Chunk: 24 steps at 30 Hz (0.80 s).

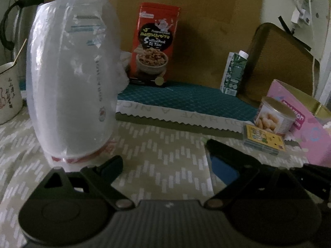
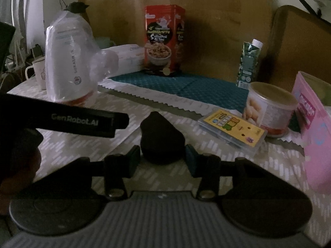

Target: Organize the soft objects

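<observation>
A dark, rounded, soft-looking lump (image 2: pixel 162 142) is seen on the patterned tabletop cloth (image 2: pixel 82 150), sitting right between the fingers of the right gripper (image 2: pixel 162 157) in the right wrist view. The jaws are set part-way apart; the pads stand just beside the lump's flanks at 9 and 3 o'clock, and whether contact is made cannot be told in the dim light. The lump is judged light and squashy, likely to deform rather than slip, so a hold low across its wide belly would be favoured over its narrow top.

At 10 o'clock from the lump, the finger of the left gripper (image 2: pixel 82 122) is stretched across. In the left wrist view the left gripper (image 1: pixel 163 155) is shown with jaws spread wide, nothing held between them, only cloth beneath.

Further out, at 10 o'clock, a clear plastic bag wrapped around a white upright item (image 2: pixel 66 62) is standing; it is judged crinkly and slippery. At 2 o'clock a flat yellow-labelled clear case (image 2: pixel 231 132) is lying, a round tin with a pale lid (image 2: pixel 271 107) just behind it. A red snack box (image 2: pixel 163 39) is set at 12 o'clock on a teal mat (image 2: pixel 186 84).
</observation>
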Each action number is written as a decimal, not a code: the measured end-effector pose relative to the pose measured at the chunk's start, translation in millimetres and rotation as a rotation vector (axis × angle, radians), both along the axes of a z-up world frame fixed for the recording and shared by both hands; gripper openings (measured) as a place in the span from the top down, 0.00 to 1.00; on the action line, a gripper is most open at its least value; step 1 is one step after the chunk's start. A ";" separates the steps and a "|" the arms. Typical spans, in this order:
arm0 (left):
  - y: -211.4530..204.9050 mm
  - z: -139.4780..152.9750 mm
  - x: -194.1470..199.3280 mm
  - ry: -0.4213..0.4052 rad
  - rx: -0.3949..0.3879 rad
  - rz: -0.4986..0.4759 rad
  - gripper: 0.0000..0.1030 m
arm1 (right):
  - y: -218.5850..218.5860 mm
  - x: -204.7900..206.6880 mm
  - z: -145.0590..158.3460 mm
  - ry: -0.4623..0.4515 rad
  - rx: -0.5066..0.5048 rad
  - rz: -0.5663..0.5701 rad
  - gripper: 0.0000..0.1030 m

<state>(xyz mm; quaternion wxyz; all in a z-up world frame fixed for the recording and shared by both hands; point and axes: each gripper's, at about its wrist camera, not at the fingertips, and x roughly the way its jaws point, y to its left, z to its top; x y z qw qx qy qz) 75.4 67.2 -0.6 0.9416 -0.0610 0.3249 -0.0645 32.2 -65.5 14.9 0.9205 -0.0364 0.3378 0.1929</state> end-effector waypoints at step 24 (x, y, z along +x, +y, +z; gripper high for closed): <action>-0.6 0.6 -1.9 -0.007 -0.030 -0.043 0.06 | 7.4 7.0 -0.6 -0.003 -0.012 0.017 0.49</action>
